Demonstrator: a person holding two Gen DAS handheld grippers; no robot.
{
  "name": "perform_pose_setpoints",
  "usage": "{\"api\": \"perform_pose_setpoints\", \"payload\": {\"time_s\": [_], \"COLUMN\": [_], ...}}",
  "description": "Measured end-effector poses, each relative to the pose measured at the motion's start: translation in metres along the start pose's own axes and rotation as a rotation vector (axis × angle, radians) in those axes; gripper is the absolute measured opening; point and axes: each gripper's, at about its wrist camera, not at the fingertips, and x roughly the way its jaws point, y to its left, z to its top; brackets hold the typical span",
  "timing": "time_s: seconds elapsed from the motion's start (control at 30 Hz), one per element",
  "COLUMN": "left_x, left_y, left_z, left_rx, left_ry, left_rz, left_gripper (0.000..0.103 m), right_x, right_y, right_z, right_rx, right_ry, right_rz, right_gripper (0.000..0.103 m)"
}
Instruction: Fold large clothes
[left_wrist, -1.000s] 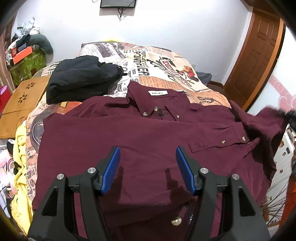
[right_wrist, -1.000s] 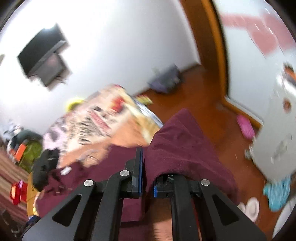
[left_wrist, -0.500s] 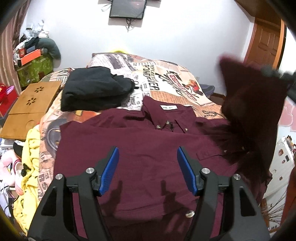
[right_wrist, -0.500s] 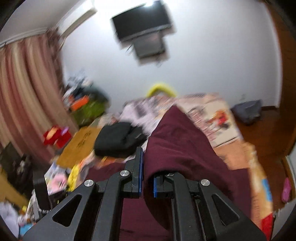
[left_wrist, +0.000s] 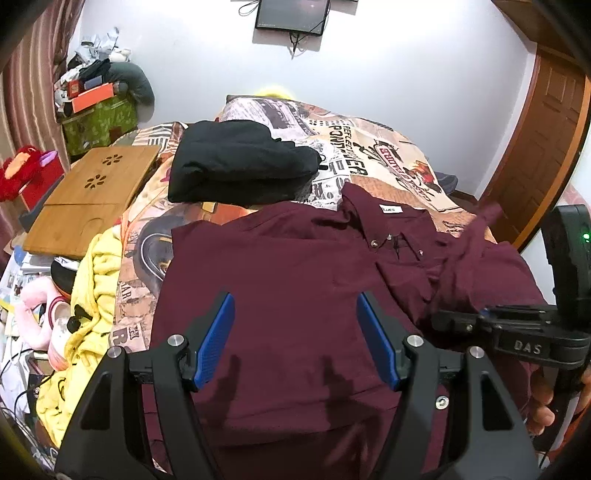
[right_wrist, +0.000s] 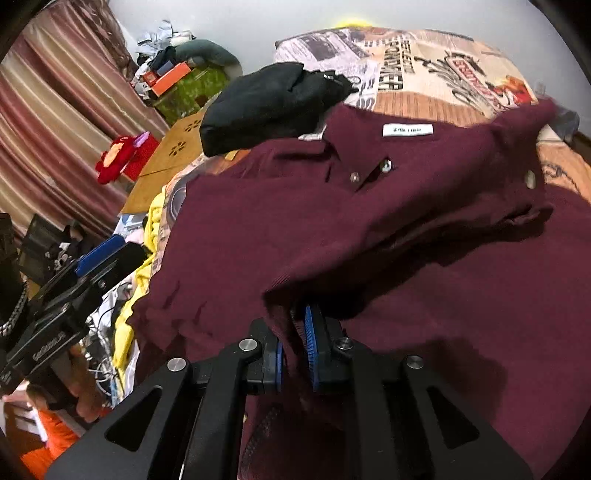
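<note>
At about nine o'clock in the left wrist view, a flat bamboo lap tray (left_wrist: 92, 192) with flower cut-outs lies off the bed's edge, with a crumpled yellow towel (left_wrist: 94, 295) below it at eight o'clock. At eleven o'clock a folded black garment (left_wrist: 240, 170) sits on the newspaper-print bedspread (left_wrist: 369, 147), and a dark wall-mounted screen (left_wrist: 291, 14) hangs at twelve o'clock.

The large maroon button-up shirt (left_wrist: 295, 280) lies front-up across the middle of the bed, its collar with a white label toward one o'clock and its near hem running under the camera at six o'clock. The left gripper (left_wrist: 295, 343) hovers over the shirt's lower front with its blue-padded jaws standing wide apart; they have just been opening a little further, and only flat cloth lies below them, with nothing pinched between the pads.

At three to four o'clock the right gripper (left_wrist: 439, 321) reaches in from the side over the shirt's front, with a hand (left_wrist: 543, 406) on its black handle. One maroon sleeve (left_wrist: 476, 258) is folded across the chest, running from the gripper's tip up toward two o'clock.

In the right wrist view, the right gripper (right_wrist: 293, 350) has its jaws nearly closed, the blue pads clamping a fold of the sleeve (right_wrist: 424, 229) cloth at six o'clock. The left gripper (right_wrist: 96, 258) shows at nine o'clock.
</note>
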Motion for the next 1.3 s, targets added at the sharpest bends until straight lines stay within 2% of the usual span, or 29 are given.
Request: {"api": "perform_pose_setpoints", "payload": {"time_s": [0.1,0.2,0.27,0.33,0.53,0.7,0.83,0.93,1.07,1.17,1.2,1.23,1.27,1.3], "left_x": [0.003,0.006,0.007,0.007,0.01,0.023,0.046,0.071,0.1,0.111,0.114,0.116,0.117,0.117], "left_y": [-0.005,-0.018,-0.03,-0.046,-0.1,-0.146,-0.185,-0.207,-0.22,-0.224,-0.226,-0.229,-0.231,-0.232], "left_z": [0.002,0.007,0.011,0.017,0.033,0.037,0.03,0.024,0.022,0.023,0.023,0.023,0.024,0.025], "left_rx": [0.008,0.039,0.069,0.113,0.226,0.318,0.436,0.5,0.509,0.492,0.492,0.495,0.496,0.495], "left_ry": [0.008,0.01,0.009,0.006,0.001,0.044,0.092,0.162,0.263,0.268,0.268,0.27,0.268,0.257], "left_rz": [-0.009,-0.025,-0.038,-0.05,-0.114,-0.188,-0.171,-0.142,-0.146,-0.158,-0.152,-0.146,-0.143,-0.143], "left_gripper": [0.067,0.067,0.067,0.067,0.068,0.07,0.07,0.07,0.07,0.069,0.06,0.046,0.038,0.021], "right_x": [-0.011,-0.025,-0.039,-0.06,-0.116,-0.148,-0.159,-0.155,-0.144,-0.133,-0.131,-0.129,-0.13,-0.13], "right_y": [0.004,0.008,0.009,0.007,-0.02,-0.054,-0.087,-0.113,-0.136,-0.149,-0.153,-0.156,-0.16,-0.162], "right_z": [-0.003,-0.004,-0.007,-0.013,-0.024,-0.032,-0.039,-0.048,-0.063,-0.073,-0.076,-0.079,-0.083,-0.083], "right_rx": [-0.013,-0.061,-0.096,-0.123,-0.127,-0.06,0.018,0.083,0.146,0.177,0.187,0.197,0.208,0.216], "right_ry": [0.016,-0.026,-0.074,-0.139,-0.32,-0.41,-0.424,-0.398,-0.34,-0.3,-0.288,-0.279,-0.274,-0.272], "right_rz": [0.005,-0.027,-0.071,-0.108,-0.258,-0.408,-0.496,-0.528,-0.55,-0.552,-0.55,-0.547,-0.543,-0.538], "right_gripper": [0.012,0.015,0.031,0.04,0.048,0.053,0.053,0.053,0.053,0.053,0.053,0.053,0.053,0.053]}}
